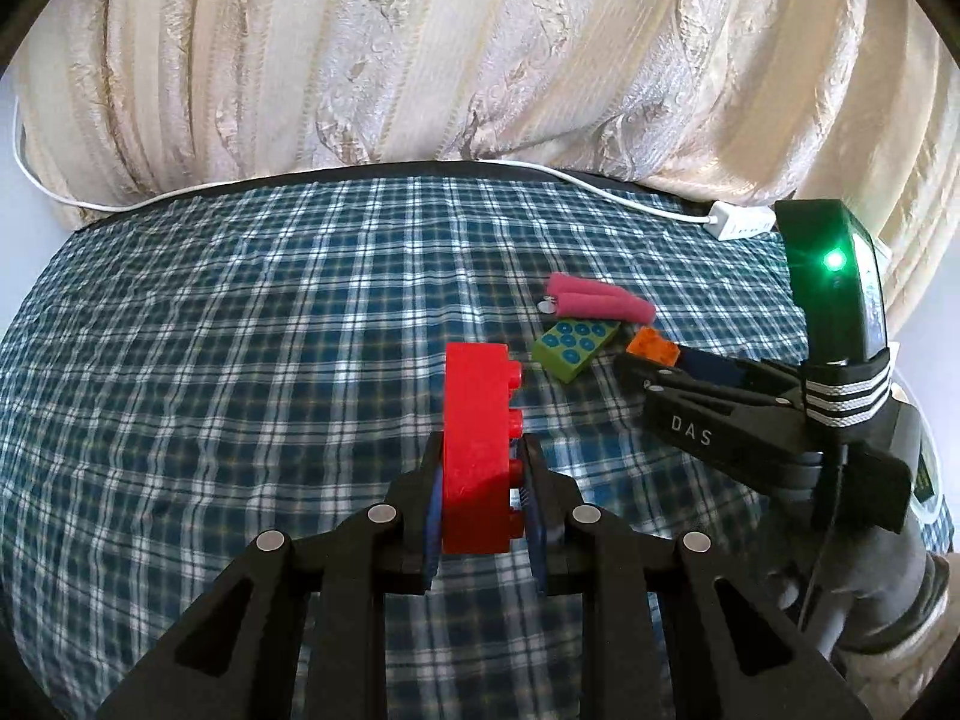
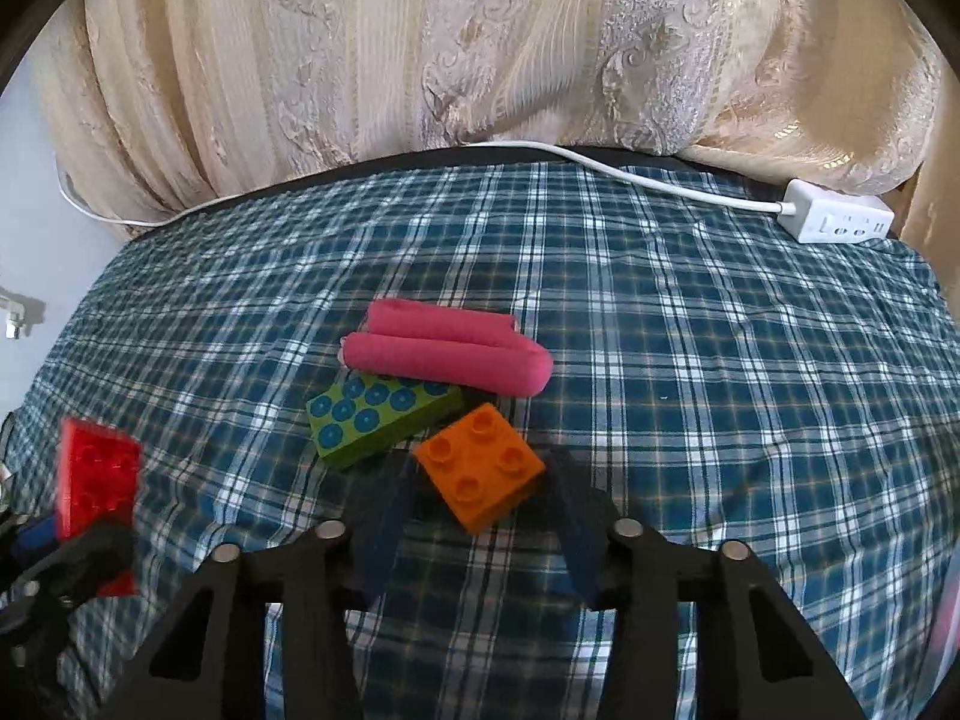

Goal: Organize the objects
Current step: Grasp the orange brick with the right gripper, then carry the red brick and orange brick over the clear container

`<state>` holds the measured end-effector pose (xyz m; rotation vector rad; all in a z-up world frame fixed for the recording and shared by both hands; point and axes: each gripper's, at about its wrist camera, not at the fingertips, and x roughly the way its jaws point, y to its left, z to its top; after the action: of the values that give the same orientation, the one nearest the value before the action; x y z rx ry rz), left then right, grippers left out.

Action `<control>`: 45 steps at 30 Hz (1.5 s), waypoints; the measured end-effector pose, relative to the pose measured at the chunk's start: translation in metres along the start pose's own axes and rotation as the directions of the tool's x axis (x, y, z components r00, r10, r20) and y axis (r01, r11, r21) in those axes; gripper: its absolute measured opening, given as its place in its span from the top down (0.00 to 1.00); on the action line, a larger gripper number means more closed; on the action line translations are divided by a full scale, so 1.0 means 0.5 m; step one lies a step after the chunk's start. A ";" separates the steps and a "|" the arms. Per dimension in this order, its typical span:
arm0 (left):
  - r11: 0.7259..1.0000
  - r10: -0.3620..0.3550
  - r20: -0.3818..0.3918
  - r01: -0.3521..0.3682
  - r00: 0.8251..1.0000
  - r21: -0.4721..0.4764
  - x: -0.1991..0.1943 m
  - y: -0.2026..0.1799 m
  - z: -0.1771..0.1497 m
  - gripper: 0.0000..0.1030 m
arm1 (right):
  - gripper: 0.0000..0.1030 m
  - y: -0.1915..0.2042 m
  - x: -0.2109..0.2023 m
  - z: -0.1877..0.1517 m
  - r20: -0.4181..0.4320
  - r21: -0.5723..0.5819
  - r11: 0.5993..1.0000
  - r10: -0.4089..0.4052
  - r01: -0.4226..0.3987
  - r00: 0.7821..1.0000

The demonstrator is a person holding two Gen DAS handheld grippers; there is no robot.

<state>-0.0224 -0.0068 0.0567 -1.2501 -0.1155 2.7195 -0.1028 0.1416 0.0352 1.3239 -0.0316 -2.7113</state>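
My left gripper [image 1: 480, 462] is shut on a red brick [image 1: 477, 432] and holds it on edge above the plaid cloth; the red brick also shows in the right wrist view [image 2: 96, 480]. My right gripper [image 2: 480, 468] is open, its fingers on either side of an orange brick [image 2: 480, 465] that lies on the cloth. The orange brick [image 1: 653, 348] and right gripper [image 1: 654, 363] also show in the left wrist view. Behind it lie a green brick with blue studs [image 2: 378, 420] [image 1: 573, 348] and a pink rolled cloth [image 2: 447, 354] [image 1: 600, 306].
A blue plaid cloth [image 2: 720, 390] covers the table. A white power strip [image 2: 837, 219] with its cable [image 2: 630, 171] lies at the back right edge. A cream patterned curtain [image 2: 480, 42] hangs right behind the table.
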 end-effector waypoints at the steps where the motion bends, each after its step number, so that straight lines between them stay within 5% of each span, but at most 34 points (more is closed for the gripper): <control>1: 1.000 -0.002 -0.002 0.002 1.000 -0.001 -0.001 0.006 -0.001 0.77 | 0.59 0.004 0.000 0.000 0.001 -0.001 1.000 -0.008 0.008 1.000; 29: 0.990 -0.135 0.015 0.136 0.991 -0.023 -0.054 0.074 -0.013 0.77 | 0.61 0.060 -0.184 -0.069 0.118 0.104 0.992 -0.081 0.068 0.990; 45: 0.989 -0.148 0.070 0.149 0.987 -0.007 -0.061 0.064 -0.014 0.77 | 0.61 0.003 -0.242 -0.116 0.160 0.182 0.982 -0.088 0.058 0.983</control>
<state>-0.0007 -0.0432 0.0709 -1.1036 -0.2239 2.6377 0.0166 0.1566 0.0948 1.1543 -0.2494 -2.9352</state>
